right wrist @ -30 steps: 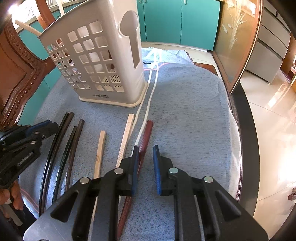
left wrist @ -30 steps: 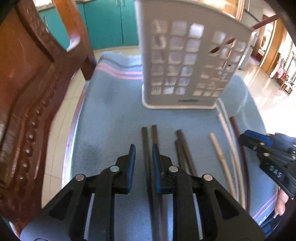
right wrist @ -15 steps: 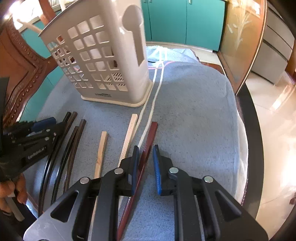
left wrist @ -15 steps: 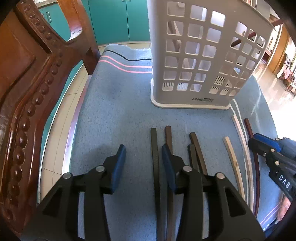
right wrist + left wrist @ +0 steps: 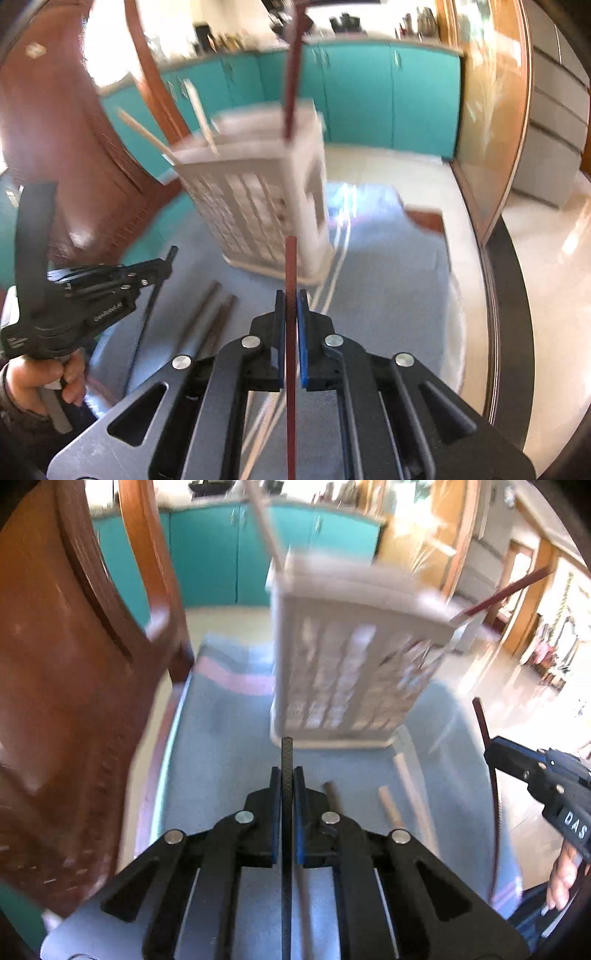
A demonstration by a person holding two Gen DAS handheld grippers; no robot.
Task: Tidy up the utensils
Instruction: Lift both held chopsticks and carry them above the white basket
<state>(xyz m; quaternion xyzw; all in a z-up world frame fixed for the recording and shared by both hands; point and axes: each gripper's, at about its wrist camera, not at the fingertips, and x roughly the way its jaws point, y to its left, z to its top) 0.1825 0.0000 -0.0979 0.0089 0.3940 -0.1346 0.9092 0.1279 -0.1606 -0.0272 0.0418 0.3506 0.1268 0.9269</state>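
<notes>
My left gripper [image 5: 287, 775] is shut on a black chopstick [image 5: 287, 755] and holds it above the blue cloth, in front of the white slotted utensil basket [image 5: 351, 664]. My right gripper [image 5: 291, 299] is shut on a dark red chopstick [image 5: 290, 266], lifted and pointing at the basket [image 5: 266, 206]. The right gripper [image 5: 535, 775] shows at the right of the left wrist view with the red chopstick [image 5: 487, 746]. The left gripper [image 5: 110, 284] shows at the left of the right wrist view. A few chopsticks stand in the basket.
Brown chopsticks [image 5: 207, 314] and pale wooden ones [image 5: 406, 775] lie on the blue cloth [image 5: 221, 746] covering the table. A carved wooden chair [image 5: 66, 701] stands close on the left. Teal cabinets [image 5: 369, 92] are behind. The table's dark edge [image 5: 506, 295] runs on the right.
Both grippers have closed on a chopstick each and lifted them off the cloth. The views are blurred by motion and tilted up toward the basket.
</notes>
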